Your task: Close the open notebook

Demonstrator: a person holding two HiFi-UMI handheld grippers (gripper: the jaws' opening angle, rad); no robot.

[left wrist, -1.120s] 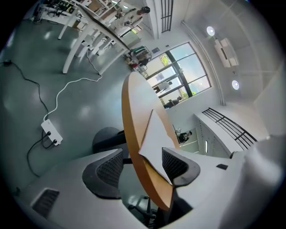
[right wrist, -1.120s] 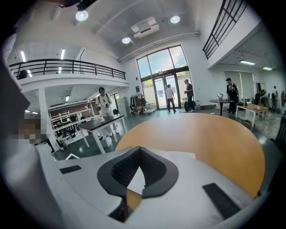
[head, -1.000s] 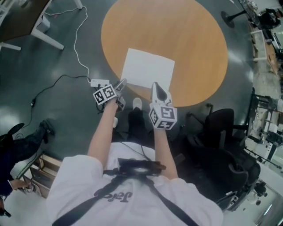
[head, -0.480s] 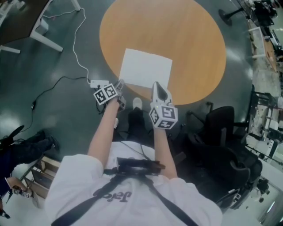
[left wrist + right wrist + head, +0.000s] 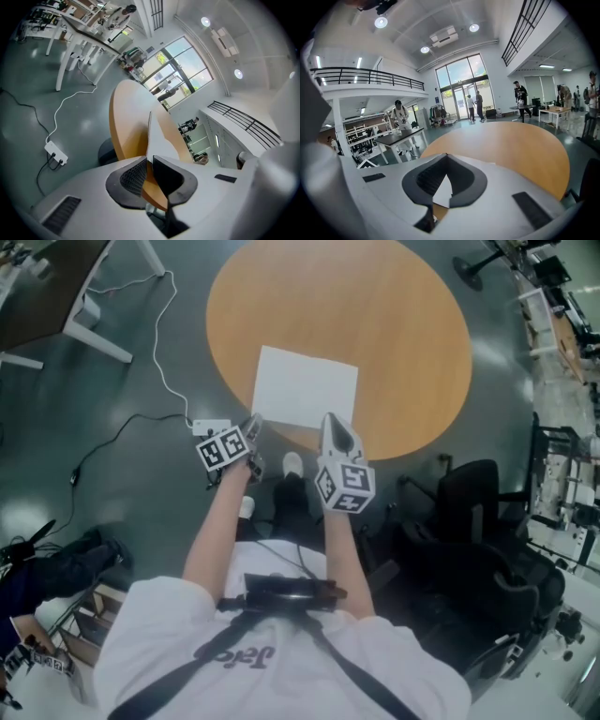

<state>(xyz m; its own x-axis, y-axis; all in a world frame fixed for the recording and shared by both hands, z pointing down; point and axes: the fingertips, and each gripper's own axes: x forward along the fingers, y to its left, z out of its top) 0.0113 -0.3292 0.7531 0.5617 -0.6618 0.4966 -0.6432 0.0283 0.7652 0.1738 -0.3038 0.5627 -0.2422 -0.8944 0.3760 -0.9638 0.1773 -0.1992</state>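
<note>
**Desk:** Where is the notebook?

**Photographer:** The notebook lies open, white pages up, on the round wooden surface. It sits close to the near rim, directly in front of the person in the white shirt.

**Desk:** And the 2 tools?

**Photographer:** The left tool is at the notebook's near left corner. Its jaws have just been closing, and the left gripper view shows them pinched on the thin edge of a white page. That page runs away from the tips, with wood showing on either side of it. The right tool points at the notebook's near right edge. It is clenched, tips together, with nothing caught between them. In the right gripper view a white corner of the notebook shows through the gap behind the tips.

**Desk:** Anything around them?

**Photographer:** A white power strip with its cable lies on the dark floor, just beside the left tool. A black chair stands to the person's right.
</note>
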